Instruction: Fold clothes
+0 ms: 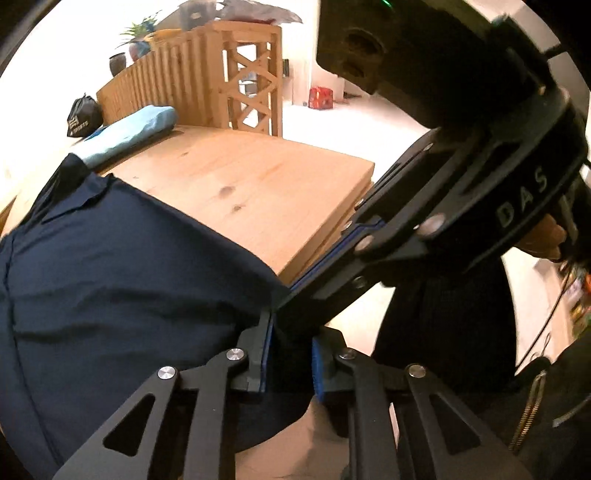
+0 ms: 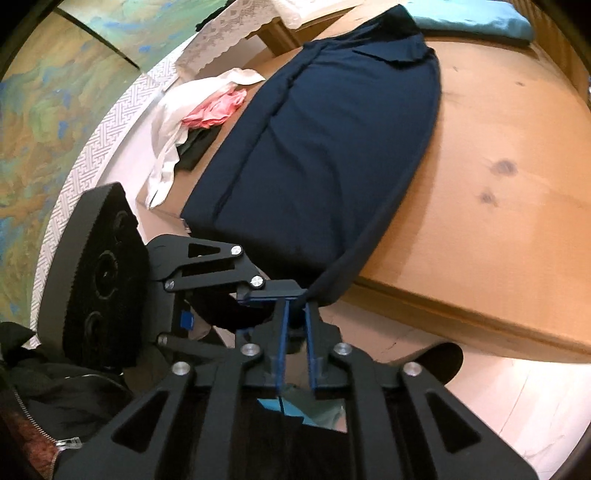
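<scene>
- The wooden table (image 2: 498,192) carries everything; its pale top has a few dark knots, and its near edge runs just beyond both tongs.
- A navy collared shirt (image 2: 325,147) lies on the table as a long folded strip. Its long axis runs from the near edge away to the far side, with the collar (image 2: 391,51) at the far end and the hem end hanging slightly over the near edge.
- A folded light-blue garment (image 2: 476,18) rests at the table's far end, just beyond the collar.
- A loose heap of white, pink and dark clothes (image 2: 199,122) sits at the table's left side, beside the shirt.
- The right tongs (image 2: 295,317) are clenched on the shirt's near right corner, where the cloth bunches into a rolled edge.
- The left tongs (image 1: 291,354) grip the navy cloth at the near edge, fabric pinched between the blue pads (image 1: 319,369); in the right wrist view they meet the right tongs at that same corner.
</scene>
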`<action>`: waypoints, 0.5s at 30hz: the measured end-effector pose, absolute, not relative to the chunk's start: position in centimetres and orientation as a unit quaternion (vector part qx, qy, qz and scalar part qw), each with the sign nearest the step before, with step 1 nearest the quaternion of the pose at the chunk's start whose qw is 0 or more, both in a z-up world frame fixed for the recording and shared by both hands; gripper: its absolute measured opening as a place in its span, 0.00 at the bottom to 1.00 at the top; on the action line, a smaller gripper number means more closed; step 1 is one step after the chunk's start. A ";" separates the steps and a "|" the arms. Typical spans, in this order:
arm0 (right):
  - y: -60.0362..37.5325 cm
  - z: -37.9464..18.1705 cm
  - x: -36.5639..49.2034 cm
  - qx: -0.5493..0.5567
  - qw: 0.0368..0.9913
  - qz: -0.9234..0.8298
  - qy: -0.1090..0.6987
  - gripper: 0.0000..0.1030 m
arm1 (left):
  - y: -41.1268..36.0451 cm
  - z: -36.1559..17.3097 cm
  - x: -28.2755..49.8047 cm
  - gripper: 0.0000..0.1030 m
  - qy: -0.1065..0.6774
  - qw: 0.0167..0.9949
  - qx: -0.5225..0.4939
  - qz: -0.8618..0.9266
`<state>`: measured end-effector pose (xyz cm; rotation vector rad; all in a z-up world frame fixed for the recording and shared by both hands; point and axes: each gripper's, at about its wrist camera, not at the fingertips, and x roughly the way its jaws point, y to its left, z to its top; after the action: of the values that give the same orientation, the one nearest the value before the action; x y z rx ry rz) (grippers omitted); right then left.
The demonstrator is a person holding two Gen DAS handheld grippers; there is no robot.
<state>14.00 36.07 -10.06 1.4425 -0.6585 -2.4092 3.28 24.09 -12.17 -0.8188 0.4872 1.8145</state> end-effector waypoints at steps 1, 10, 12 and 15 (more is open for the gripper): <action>36.7 -9.3 13.6 0.492 0.122 -0.835 -0.216 0.30 | 23.5 -11.7 3.0 0.10 0.194 0.517 -0.342 0.760; 47.3 -3.8 -3.2 0.451 -0.004 -0.881 -0.146 0.42 | 19.0 -8.3 0.7 0.10 0.124 0.505 -0.343 0.782; 49.9 -4.4 -10.1 0.449 -0.038 -0.881 -0.142 0.42 | 19.0 -8.5 0.4 0.10 0.114 0.510 -0.349 0.778; 52.3 -5.6 -18.5 0.447 -0.078 -0.882 -0.129 0.42 | 19.2 -9.0 -0.3 0.09 0.106 0.507 -0.363 0.774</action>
<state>-18.49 52.34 -5.64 1.4790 -0.4254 -2.9167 -0.25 19.22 -9.05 -0.8745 0.2560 1.8671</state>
